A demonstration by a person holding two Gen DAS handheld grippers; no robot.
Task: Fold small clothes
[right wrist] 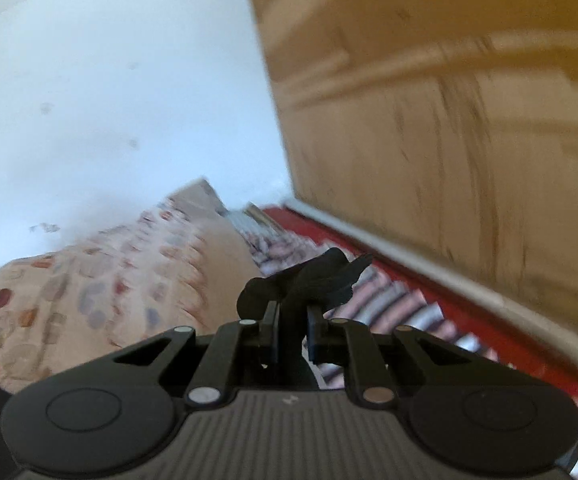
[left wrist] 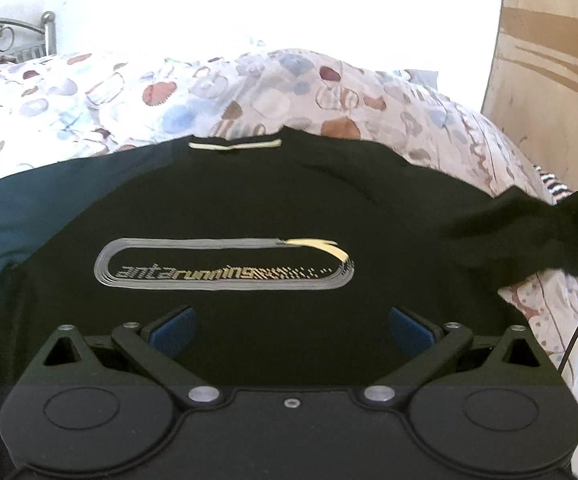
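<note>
A black T-shirt [left wrist: 249, 200] with an oval "anta running" print lies face up on the bed, collar at the far side. My left gripper [left wrist: 293, 328] is open, its blue pads [left wrist: 177, 326] spread above the shirt's lower middle, holding nothing. The shirt's right sleeve [left wrist: 529, 232] is lifted off the bed at the right. My right gripper [right wrist: 293, 320] is shut on a bunch of this black sleeve fabric [right wrist: 313, 276], which sticks up between its fingers.
A floral bedspread [left wrist: 129, 96] covers the bed. A wooden wardrobe [left wrist: 553, 60] stands at the right, close to the bed; it fills the right wrist view [right wrist: 449, 120]. A striped cloth [right wrist: 385, 300] and red edge lie below it. A metal headboard [left wrist: 9, 36] is far left.
</note>
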